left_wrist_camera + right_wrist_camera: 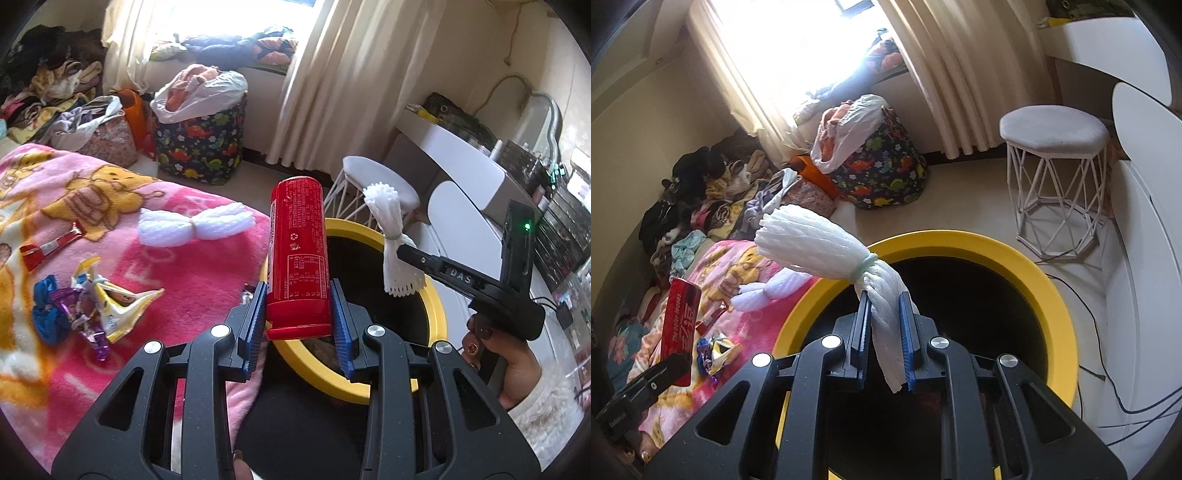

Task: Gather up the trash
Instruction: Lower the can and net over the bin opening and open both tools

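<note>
Trash is what I am gathering, and the bin (1052, 295), a yellow-rimmed tub with a dark inside, sits right beside the bed with its pink blanket (192, 266); it is the largest piece and needs no handling. Next in size, the red can (299, 258) stands upright in my left gripper (299, 317), jaws clamped on its lower body, above the bin's near rim. I judge it stiff, light if empty, and slick-skinned, so a low, square hold around the cylinder suits it. My right gripper (884, 343) is closed on the lower tail of a white foam net (827, 243), tied at its waist with a band, hanging over the bin's mouth. It looks soft, nearly weightless and springy; pinching near the band would stop it flopping. A second foam net (195, 225) lies on the blanket, with crumpled wrappers (99, 306) and a red wrapper (55, 245) nearby, all thin and crinkly, best nipped at a raised fold. The bin's floor is too dark to read, and I cannot tell whether the can is empty.
</note>
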Motion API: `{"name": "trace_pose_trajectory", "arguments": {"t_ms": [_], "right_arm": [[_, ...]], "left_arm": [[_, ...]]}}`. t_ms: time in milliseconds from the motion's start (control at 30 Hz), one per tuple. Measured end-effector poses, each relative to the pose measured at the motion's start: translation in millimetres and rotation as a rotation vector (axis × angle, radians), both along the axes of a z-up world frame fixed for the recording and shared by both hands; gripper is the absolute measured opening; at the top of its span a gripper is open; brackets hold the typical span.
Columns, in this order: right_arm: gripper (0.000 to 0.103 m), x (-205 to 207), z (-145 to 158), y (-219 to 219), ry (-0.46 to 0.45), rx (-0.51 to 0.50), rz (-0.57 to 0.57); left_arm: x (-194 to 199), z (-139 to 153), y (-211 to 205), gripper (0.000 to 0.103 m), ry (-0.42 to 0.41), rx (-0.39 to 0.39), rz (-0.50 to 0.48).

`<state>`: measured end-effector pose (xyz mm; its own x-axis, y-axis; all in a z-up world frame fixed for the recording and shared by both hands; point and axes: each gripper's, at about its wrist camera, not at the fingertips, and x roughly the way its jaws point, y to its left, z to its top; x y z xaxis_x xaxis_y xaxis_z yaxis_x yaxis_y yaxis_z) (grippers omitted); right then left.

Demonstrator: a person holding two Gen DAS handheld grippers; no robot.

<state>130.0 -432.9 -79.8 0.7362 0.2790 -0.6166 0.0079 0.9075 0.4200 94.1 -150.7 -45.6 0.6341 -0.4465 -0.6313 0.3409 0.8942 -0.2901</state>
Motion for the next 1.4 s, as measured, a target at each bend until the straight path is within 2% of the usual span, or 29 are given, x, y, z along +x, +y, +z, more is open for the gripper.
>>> {"name": "trace_pose_trajectory", "arguments": {"t_ms": [600,1033,1133,1200,1267,1333,1400], "right_arm": [[0.017,-1.2,-15.3,-19.6,0.051,0.025,-0.075],[0.019,-0.5,-22.1,-25.1,0.074,0.039,-0.091],[0.022,-1.3,-23.5,-26.3,0.078,0.041,-0.096],[0.026,-1.4,-24.6,-26.8,0.082,0.045,-0.099],[0.031,-1.1,-25.7,-26.5,0.086,0.044,-0.101],[0.036,-1.4,-25.7,-26.8,0.085,0.043,-0.100],[0.041,-0.6,-26.1,-27.3,0.084,0.045,-0.098]], "left_arm": [[13.5,-27.7,-51.6,0.026,0.057,0.038,-0.112],[30.7,-39.2,-64.6,0.026,0.075,0.059,-0.127],[35.5,-40.1,-62.8,0.026,0.076,0.058,-0.107],[36.9,-38.5,-60.5,0.032,0.069,0.057,-0.093],[35.5,-36.2,-56.9,0.059,0.055,0.055,-0.075],[34.0,-32.9,-52.2,0.063,0.040,0.050,-0.060],[32.7,-30.2,-47.5,0.072,0.028,0.050,-0.042]]}}
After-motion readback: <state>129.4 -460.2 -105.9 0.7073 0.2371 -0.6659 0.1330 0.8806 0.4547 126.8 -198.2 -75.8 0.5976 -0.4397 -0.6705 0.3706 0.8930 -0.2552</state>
